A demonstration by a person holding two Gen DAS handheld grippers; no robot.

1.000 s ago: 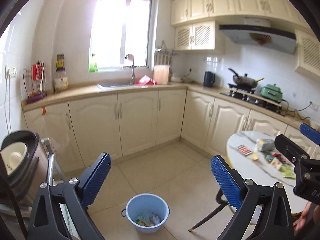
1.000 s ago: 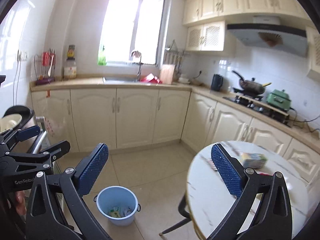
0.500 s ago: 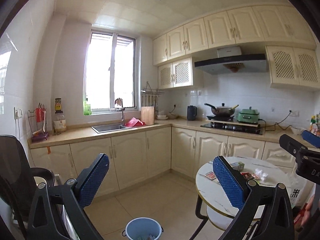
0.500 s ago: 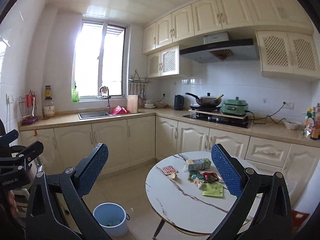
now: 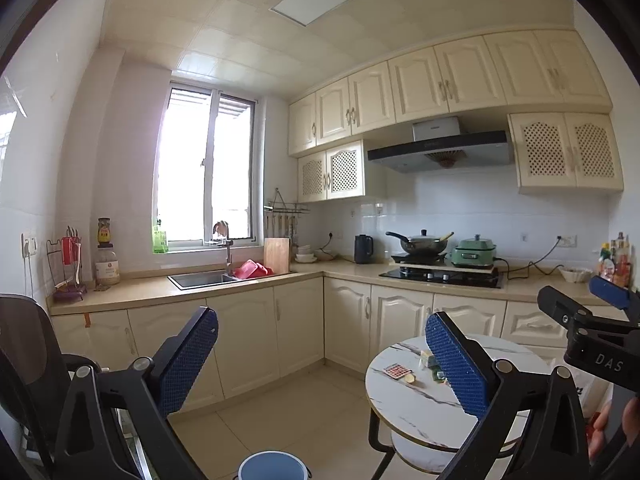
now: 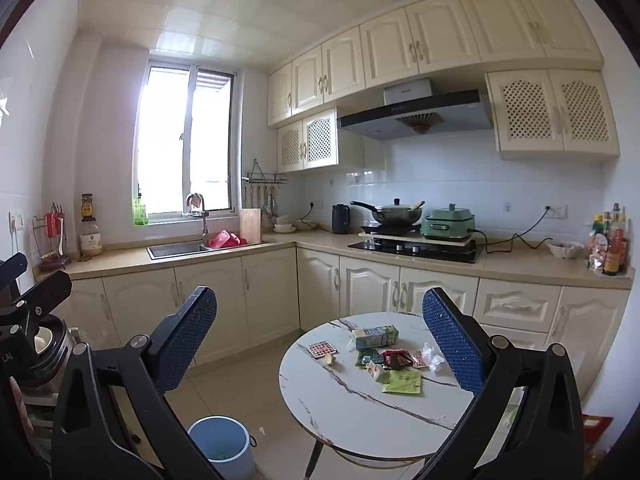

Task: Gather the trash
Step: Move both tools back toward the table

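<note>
Right wrist view: your right claw (image 6: 320,340) gapes wide, empty. Trash litters the round tabletop (image 6: 344,396); the milk carton (image 6: 376,337) lies flat, long axis left-right. Blue bin (image 6: 222,444) stands on floor, left. Left claw (image 5: 322,354) also wide, empty.

A wok (image 6: 394,212) and green cooker (image 6: 449,224) sit on the stove (image 6: 416,249), with a black kettle (image 6: 340,219) just beside.
</note>
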